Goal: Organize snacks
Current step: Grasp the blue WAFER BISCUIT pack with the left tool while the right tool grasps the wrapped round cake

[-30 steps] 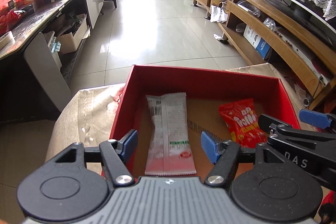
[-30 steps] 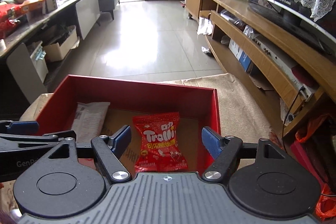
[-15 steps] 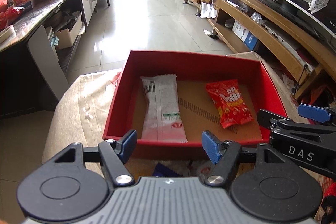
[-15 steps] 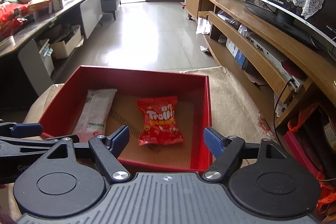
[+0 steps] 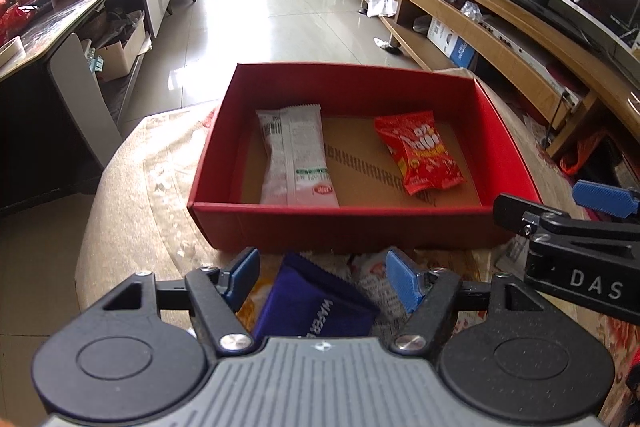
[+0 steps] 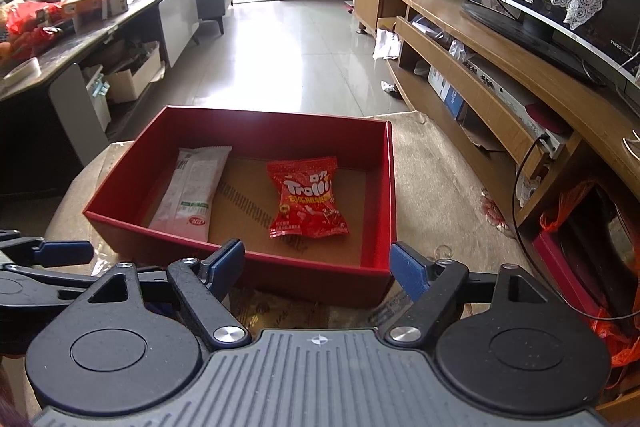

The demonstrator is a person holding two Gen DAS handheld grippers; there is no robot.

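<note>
The blue wafer pack (image 5: 316, 307) lies half under the left hand-held gripper (image 5: 322, 277), its lettering cut off after "WAFER". Beside it a white wrapper (image 5: 374, 277) and something yellow (image 5: 256, 301) show only in slivers, too little to name. The right hand-held gripper (image 6: 318, 263) hides the near corner of the red box (image 6: 312, 285). Small print on the white packet (image 6: 192, 191) and the red Trolli bag (image 6: 308, 197) is too fine to read.

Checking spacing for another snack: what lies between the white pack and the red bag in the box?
Only bare cardboard floor between white pack and red bag; right wrist view.
</note>
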